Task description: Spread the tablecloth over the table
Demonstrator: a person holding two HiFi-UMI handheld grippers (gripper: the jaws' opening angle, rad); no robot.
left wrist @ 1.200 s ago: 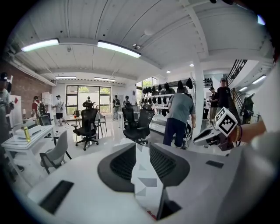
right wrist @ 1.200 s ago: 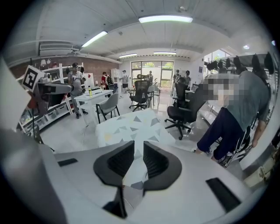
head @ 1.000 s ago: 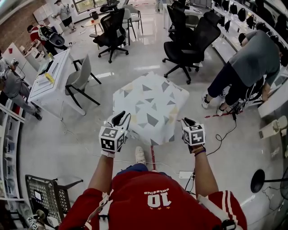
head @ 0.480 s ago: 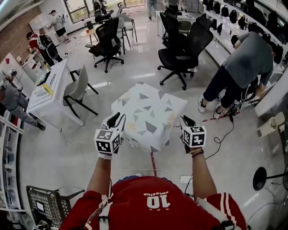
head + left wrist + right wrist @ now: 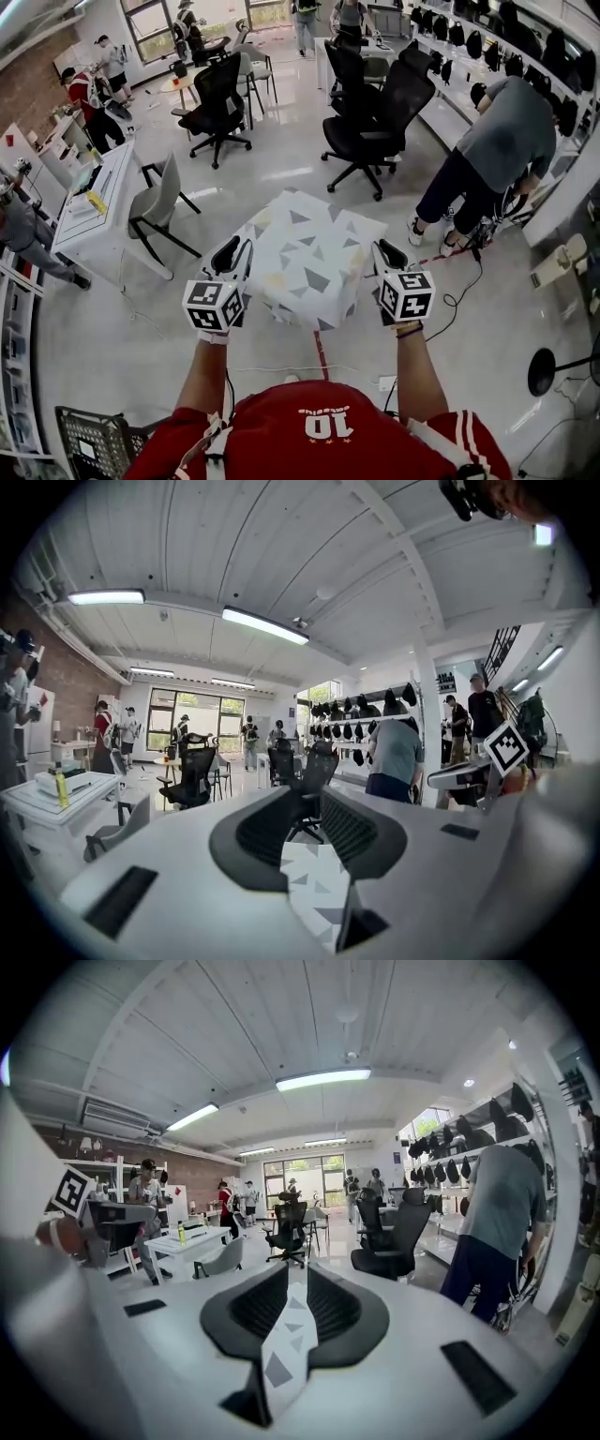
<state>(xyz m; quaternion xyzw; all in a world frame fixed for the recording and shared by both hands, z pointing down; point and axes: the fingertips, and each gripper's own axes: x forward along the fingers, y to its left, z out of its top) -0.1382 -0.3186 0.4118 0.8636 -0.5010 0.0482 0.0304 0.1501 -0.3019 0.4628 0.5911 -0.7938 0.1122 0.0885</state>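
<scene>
The tablecloth (image 5: 309, 258), white with grey and yellow triangles, lies draped over a small square table in front of me; the table itself is hidden under it. In the head view my left gripper (image 5: 234, 251) is at the cloth's near left corner and my right gripper (image 5: 384, 253) at its near right corner. Seen from the left gripper (image 5: 314, 803), a fold of tablecloth (image 5: 319, 892) runs between the jaws. Between the right gripper's (image 5: 298, 1283) jaws a narrow strip of tablecloth (image 5: 286, 1344) is pinched. Both point almost level, out across the room.
Black office chairs (image 5: 361, 131) (image 5: 211, 108) stand beyond the table. A grey chair (image 5: 159, 202) and a white desk (image 5: 94, 202) are at the left. A person (image 5: 506, 131) bends over at the right by a cable (image 5: 459, 291). A black basket (image 5: 94, 441) sits lower left.
Both grippers have risen with the cloth's near corners in them. The cloth's near edge has lifted, and more of the far room shows.
</scene>
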